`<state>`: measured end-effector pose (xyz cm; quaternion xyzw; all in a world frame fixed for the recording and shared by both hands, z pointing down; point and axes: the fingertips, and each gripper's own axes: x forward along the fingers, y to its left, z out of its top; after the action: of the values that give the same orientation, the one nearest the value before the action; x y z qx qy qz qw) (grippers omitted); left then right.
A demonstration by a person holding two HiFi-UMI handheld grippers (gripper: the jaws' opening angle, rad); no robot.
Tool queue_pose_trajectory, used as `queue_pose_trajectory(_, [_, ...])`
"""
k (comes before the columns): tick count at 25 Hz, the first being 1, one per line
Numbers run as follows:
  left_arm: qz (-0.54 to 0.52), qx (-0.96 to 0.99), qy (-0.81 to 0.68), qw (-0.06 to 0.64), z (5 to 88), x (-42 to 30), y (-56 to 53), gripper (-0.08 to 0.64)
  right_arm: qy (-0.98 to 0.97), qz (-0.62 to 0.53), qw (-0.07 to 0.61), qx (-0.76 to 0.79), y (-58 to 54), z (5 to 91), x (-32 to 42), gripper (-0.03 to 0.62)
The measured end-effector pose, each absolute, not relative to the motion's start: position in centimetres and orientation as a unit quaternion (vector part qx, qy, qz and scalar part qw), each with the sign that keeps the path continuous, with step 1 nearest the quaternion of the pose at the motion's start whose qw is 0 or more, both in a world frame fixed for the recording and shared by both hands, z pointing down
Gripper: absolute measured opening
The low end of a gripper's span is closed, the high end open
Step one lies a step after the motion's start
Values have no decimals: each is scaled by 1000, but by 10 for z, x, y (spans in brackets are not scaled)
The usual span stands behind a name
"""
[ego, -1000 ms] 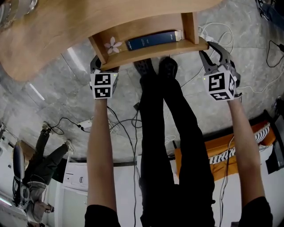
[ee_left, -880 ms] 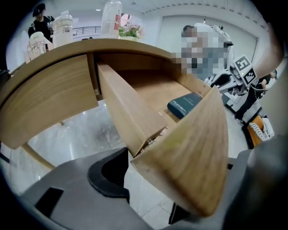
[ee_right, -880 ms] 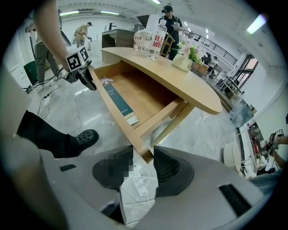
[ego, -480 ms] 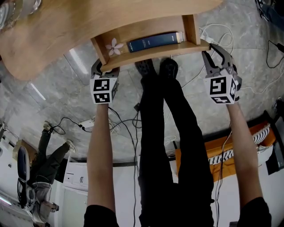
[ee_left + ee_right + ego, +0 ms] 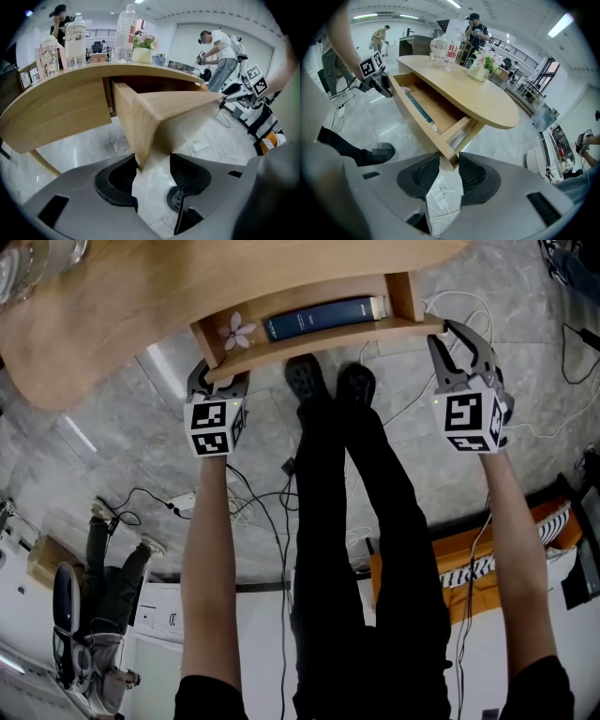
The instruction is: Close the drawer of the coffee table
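The drawer [image 5: 323, 338] stands pulled well out from under the near edge of the desk [image 5: 141, 306], towards the person. A dark blue book [image 5: 319, 319] lies along its back wall and a pale flower [image 5: 237, 333] at its left end. The left gripper [image 5: 153, 164] is at the drawer's front left corner. Its jaws have just been closing but are not yet clamped: the corner stands between them, against one pad and with a clear gap to the other. The right gripper [image 5: 449, 164] is at the front right corner. Its jaws have also just been closing and look narrow, with both pads seemingly seated on the wood. The step in hand appears to be taking hold of the drawer front before the push. The next move probably calls for the left jaws to finish seating. Both hands should then press evenly towards the desk so the drawer runs straight and does not bind. A bottle [image 5: 451, 49] on the desk carries a white label with red characters, too small to read. The book's spine print cannot be made out.
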<state>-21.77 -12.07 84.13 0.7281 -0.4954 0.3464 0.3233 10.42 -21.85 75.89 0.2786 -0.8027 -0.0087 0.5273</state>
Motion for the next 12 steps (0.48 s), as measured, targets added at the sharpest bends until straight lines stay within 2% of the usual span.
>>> queue_pose_trajectory(12, [338, 721, -513, 320, 837, -231, -170, 233, -798, -19, 522, 301, -267, 754, 91, 127])
